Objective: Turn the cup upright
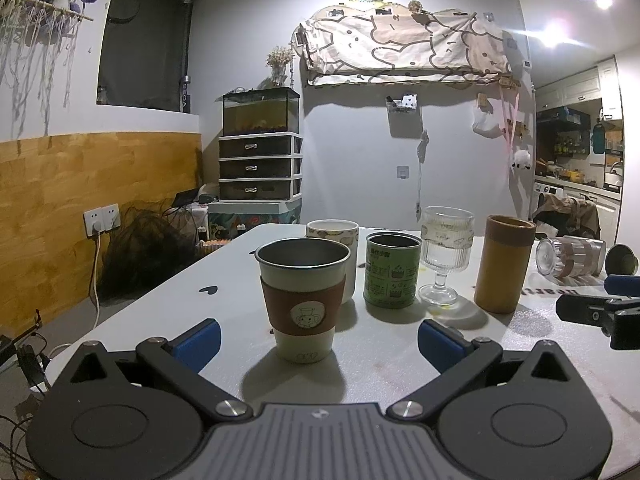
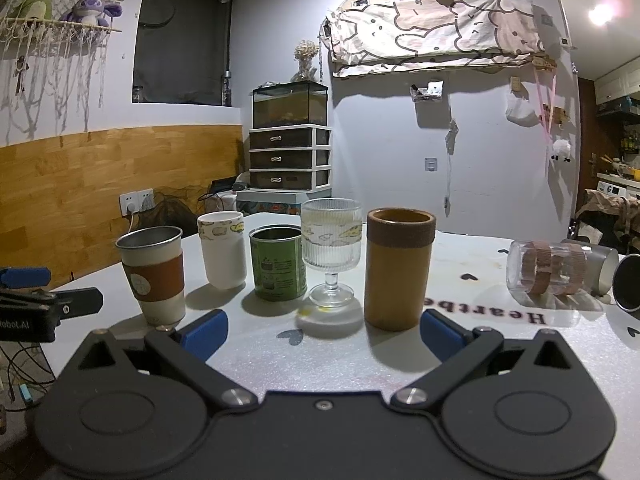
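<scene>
Five cups stand upright in a row on the table point(image 2: 460, 264). The clear cup point(image 2: 556, 268) lies on its side at the right, not yet flipped. Both the left gripper point(image 1: 318, 340) and right gripper point(image 2: 322, 334) are wide open, holding nothing. I think the right one must reach for it next.

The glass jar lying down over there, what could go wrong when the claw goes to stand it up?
The jar lies on its side, so it might roll away from the open right claw. A small metal cup lies right beside it and could get knocked off the table. Reaching over, the claw might also bump the tall brown cup.
</scene>
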`<state>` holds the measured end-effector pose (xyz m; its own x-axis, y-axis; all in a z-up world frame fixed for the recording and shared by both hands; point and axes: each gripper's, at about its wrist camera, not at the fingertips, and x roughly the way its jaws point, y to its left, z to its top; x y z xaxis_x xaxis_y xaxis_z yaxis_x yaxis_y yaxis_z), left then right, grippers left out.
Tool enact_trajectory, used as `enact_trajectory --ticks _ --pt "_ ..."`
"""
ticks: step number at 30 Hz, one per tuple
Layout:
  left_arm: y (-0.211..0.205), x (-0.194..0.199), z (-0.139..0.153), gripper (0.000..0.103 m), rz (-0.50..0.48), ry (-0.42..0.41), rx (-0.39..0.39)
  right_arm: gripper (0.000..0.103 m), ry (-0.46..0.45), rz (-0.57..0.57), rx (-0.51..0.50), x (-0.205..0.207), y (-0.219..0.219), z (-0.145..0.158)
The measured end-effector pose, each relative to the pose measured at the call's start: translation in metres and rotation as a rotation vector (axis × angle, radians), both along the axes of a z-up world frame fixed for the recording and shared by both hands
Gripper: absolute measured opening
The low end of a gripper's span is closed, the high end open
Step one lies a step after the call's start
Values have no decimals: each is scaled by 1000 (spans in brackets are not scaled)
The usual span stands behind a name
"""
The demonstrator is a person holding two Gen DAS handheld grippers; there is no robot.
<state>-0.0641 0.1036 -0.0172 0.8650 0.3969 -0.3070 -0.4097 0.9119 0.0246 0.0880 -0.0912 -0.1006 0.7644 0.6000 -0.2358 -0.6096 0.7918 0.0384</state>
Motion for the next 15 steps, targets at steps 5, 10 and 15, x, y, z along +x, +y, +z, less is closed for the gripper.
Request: enact_trajectory --ticks 5,10,15 --pt "1 0 0 103 2 0 -2 103 -1 1 -1 0 0 0" --pt "1 0 0 103 8 5 -8 103 -1 1 0 -1 -2 1" --pt "1 1 2 103 18 14 -14 103 3 0 -1 -2 -3 4"
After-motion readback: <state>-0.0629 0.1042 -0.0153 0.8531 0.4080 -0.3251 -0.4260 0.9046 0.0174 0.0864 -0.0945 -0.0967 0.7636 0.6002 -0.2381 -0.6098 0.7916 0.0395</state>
